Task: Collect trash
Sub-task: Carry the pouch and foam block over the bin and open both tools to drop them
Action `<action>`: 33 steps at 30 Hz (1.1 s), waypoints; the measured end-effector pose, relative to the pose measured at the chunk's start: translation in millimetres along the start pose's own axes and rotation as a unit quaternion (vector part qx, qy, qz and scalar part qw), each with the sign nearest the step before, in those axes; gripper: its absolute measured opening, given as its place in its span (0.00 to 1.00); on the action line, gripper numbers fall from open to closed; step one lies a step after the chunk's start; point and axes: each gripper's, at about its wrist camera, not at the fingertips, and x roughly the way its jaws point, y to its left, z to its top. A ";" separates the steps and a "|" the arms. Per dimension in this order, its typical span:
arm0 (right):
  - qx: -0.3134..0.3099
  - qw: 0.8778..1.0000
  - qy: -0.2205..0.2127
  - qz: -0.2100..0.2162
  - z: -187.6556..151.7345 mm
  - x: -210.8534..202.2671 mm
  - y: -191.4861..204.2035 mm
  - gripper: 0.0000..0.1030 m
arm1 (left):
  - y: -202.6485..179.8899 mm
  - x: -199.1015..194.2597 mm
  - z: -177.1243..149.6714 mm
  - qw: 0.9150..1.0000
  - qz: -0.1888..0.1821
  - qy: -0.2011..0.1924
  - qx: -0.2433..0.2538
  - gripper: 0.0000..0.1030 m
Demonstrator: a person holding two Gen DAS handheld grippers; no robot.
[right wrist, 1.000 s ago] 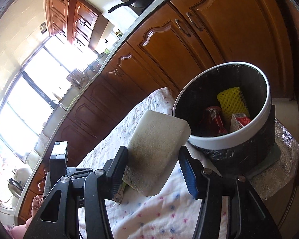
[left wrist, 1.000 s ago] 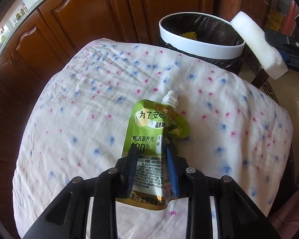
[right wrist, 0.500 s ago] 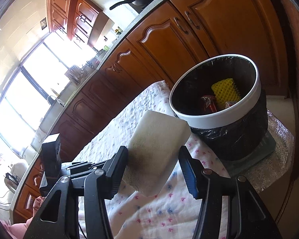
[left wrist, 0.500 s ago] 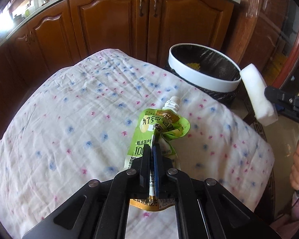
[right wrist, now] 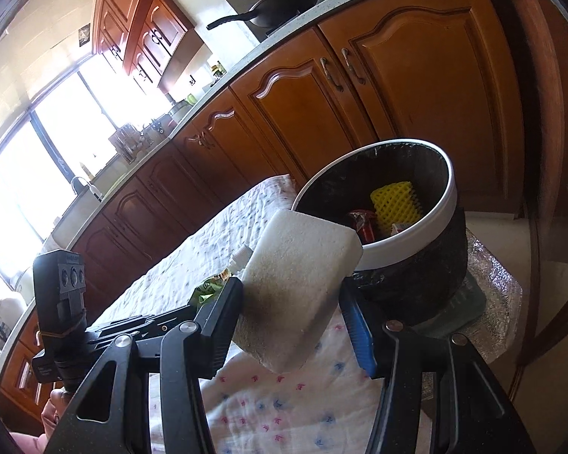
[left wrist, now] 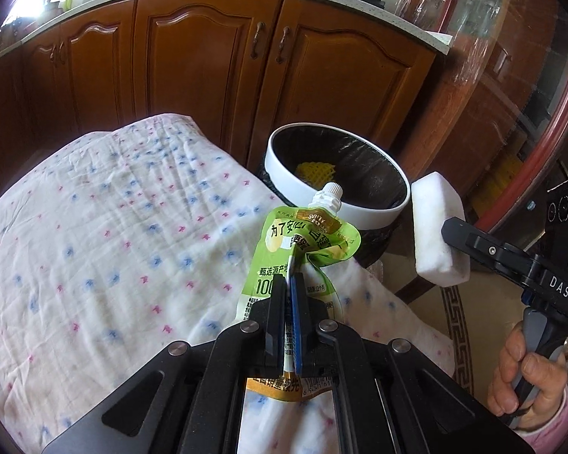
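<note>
My left gripper (left wrist: pixel 289 283) is shut on a crumpled green drink pouch (left wrist: pixel 284 240) with a white screw cap, and holds it off the tablecloth (left wrist: pixel 113 227), cap toward the bin. The black-lined bin with a white rim (left wrist: pixel 363 215) stands just beyond the table's far right corner. My right gripper (right wrist: pixel 289 291) is shut on a white foam block (right wrist: pixel 299 280), held in the air to the right of the pouch and near the bin (right wrist: pixel 409 244). The same block (left wrist: pixel 437 227) shows in the left wrist view. The pouch's cap (right wrist: pixel 242 257) peeks out behind the block.
Inside the bin lie a yellow foam net (right wrist: pixel 395 204) and a red wrapper (right wrist: pixel 363 223). Wooden kitchen cabinets (left wrist: pixel 208 56) run close behind the table and bin. A person's hand (left wrist: pixel 526 382) grips the right handle. The bin stands on a silvery mat (right wrist: pixel 492 295).
The left jaws have closed on the green pouch and lifted it off the cloth, swinging toward the bin. The right gripper kept its hold on the foam block and shifted slightly.
</note>
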 end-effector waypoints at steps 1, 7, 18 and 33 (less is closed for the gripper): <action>0.001 1.000 -0.002 -0.002 1.0 -1.1 -2.6 0.52 | -2.8 1.9 2.3 1.000 0.000 -0.001 0.002 0.01; 0.004 1.000 -0.011 -0.013 7.4 -6.0 -16.9 0.52 | -22.2 9.8 17.7 1.000 -0.001 -0.007 0.015 0.01; -0.004 0.999 -0.017 -0.030 18.2 -2.4 -27.9 0.52 | -24.4 18.1 26.9 1.000 0.000 -0.024 0.010 0.01; -0.034 0.997 -0.026 -0.057 52.2 14.2 -32.5 0.52 | -28.0 42.5 53.8 1.000 0.010 -0.025 0.017 0.01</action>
